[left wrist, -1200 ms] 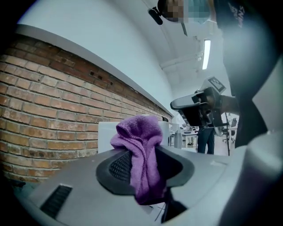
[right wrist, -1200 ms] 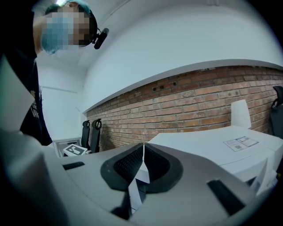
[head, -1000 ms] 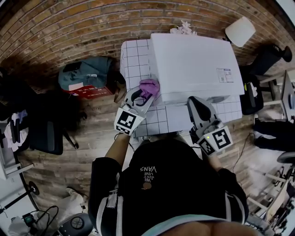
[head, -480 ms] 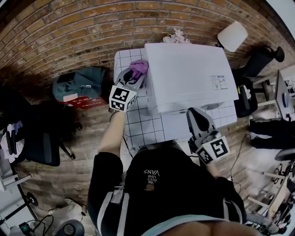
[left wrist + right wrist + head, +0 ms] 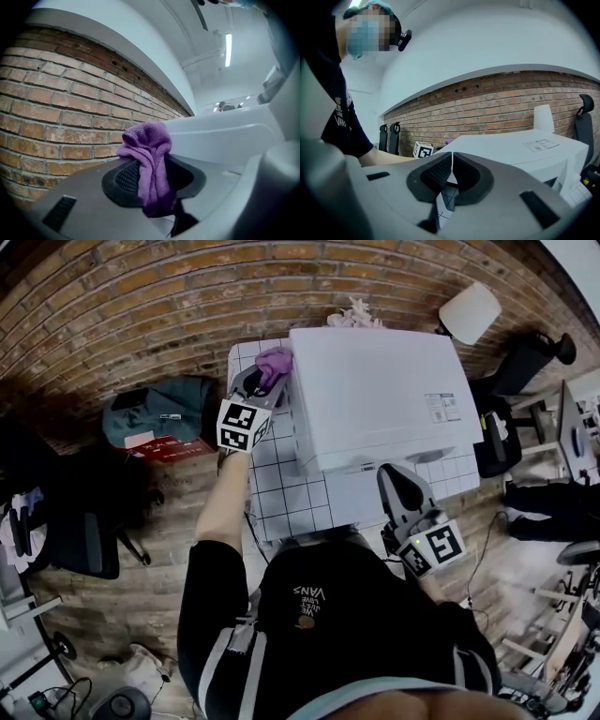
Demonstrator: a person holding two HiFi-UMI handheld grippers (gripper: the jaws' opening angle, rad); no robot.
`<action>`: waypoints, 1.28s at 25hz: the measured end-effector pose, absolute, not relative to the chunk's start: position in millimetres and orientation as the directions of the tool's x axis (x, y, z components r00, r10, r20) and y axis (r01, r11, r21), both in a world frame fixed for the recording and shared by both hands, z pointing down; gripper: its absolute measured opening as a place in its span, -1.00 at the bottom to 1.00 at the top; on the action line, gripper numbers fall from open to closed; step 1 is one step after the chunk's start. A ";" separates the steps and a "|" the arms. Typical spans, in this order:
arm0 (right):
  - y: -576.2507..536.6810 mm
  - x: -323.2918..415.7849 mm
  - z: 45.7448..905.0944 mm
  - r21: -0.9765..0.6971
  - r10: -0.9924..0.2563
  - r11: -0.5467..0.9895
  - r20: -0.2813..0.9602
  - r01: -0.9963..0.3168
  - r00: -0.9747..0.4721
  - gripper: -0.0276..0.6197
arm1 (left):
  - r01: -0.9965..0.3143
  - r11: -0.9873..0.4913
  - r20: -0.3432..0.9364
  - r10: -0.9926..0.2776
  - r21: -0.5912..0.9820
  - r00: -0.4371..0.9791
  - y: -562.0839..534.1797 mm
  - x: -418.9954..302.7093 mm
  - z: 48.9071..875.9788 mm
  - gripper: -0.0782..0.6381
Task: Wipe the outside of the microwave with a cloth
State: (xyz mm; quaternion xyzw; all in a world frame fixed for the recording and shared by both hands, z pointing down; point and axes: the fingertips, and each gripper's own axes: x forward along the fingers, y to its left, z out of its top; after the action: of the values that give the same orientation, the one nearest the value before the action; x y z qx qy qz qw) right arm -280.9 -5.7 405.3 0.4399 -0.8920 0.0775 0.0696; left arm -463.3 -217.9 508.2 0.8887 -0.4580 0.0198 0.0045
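Left tongs [image 5: 262,381], clamped on the crumpled purple cloth [image 5: 276,359], have slid farther back along the left side of the boxy white microwave [image 5: 375,390], near the brick wall [image 5: 141,306]; right tongs [image 5: 394,476] stay clenched, empty

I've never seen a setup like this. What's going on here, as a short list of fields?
left tongs: shut on the purple cloth
purple cloth: bunched, held at the left side of the microwave, near its back corner
microwave: white, sits on a table with a grid-patterned cover
right tongs: shut, nothing between them, held in front of the microwave
backdrop: brick wall behind the table
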 end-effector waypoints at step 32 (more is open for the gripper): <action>-6.1 -270.2 411.3 -0.110 -0.775 0.591 0.197 -0.799 -0.601 -0.90 | -0.833 -0.553 0.015 -0.833 0.030 0.553 -191.0 -451.7 547.3 -0.39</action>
State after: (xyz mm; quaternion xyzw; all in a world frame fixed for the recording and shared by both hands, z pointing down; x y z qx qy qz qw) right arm -270.2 -6.1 411.3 0.4422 -0.8897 0.0934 0.0642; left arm -451.7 -191.0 547.3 0.8811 -0.4726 -0.0003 0.0169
